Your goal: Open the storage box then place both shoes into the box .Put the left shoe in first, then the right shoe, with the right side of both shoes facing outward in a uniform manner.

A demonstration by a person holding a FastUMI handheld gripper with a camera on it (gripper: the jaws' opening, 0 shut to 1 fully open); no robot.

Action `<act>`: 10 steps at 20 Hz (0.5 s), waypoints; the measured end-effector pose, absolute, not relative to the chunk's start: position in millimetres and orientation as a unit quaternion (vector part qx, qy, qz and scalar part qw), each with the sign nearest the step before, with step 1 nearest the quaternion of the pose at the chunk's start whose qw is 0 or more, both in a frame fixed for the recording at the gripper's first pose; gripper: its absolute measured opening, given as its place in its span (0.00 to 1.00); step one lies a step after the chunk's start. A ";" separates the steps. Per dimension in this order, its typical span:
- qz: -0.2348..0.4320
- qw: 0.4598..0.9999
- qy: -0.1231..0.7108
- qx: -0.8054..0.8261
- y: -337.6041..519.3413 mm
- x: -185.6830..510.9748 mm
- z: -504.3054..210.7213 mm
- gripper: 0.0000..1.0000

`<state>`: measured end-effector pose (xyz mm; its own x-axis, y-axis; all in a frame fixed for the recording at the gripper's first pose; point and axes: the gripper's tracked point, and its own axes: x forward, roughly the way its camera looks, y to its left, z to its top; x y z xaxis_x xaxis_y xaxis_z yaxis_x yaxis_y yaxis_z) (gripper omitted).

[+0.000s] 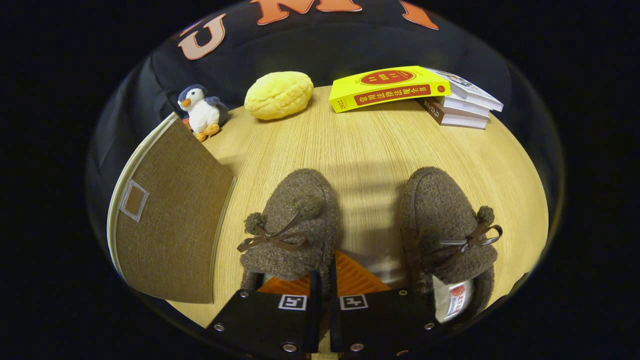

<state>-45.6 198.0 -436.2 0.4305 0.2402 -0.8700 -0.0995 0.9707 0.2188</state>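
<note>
Between the gripper's (324, 280) nearly closed fingers sits the inner wall of the left shoe (289, 225).

Both fingers pinch that fuzzy brown shoe's collar edge. Just right of the fingers rests the right shoe (447, 235). Left of them, the brown storage box (167, 220) stands on the wooden table (360, 145). Beyond lie a toy penguin (201, 111), a yellow bun-shaped toy (278, 94) and stacked books (415, 92).
</note>
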 end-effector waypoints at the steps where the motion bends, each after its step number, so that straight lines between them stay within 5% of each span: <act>1: 0.096 0.840 0.528 0.077 197.5 -46.2 -436.7 0.08; 10: 0.110 0.836 0.520 0.137 215.5 -40.9 -377.5 0.02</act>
